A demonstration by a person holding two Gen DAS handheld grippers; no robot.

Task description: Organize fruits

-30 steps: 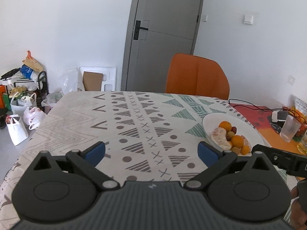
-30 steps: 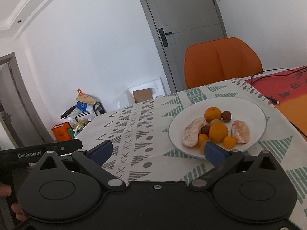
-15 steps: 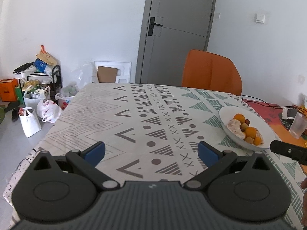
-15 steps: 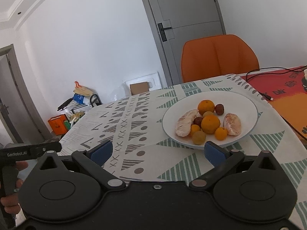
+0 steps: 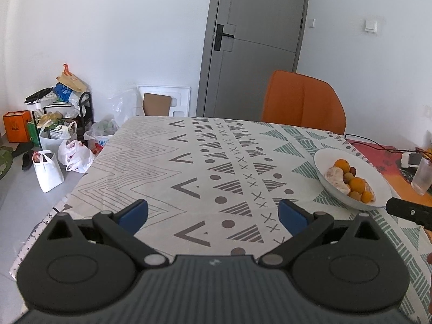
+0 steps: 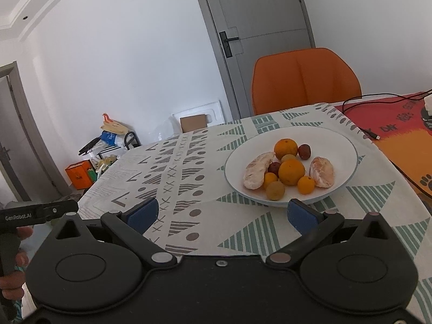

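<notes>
A white plate (image 6: 340, 145) sits on the patterned tablecloth. It holds two oranges (image 6: 291, 172), several small citrus fruits (image 6: 306, 185), two dark red fruits (image 6: 304, 151) and two peeled citrus pieces (image 6: 321, 171). My right gripper (image 6: 221, 214) is open and empty, just in front of the plate's near rim. My left gripper (image 5: 213, 213) is open and empty over the bare cloth. The plate (image 5: 324, 159) lies to its right in the left wrist view.
An orange chair (image 5: 303, 102) stands at the table's far side. A red mat with cables (image 6: 391, 118) and a clear cup (image 5: 421, 175) lie right of the plate. Bags and a rack (image 5: 56, 135) clutter the floor at left. A grey door (image 5: 253, 43) is behind.
Both grippers have pulled back from the plate toward the table's near edge and stayed open. The plate looks smaller and farther right in the left wrist view.
</notes>
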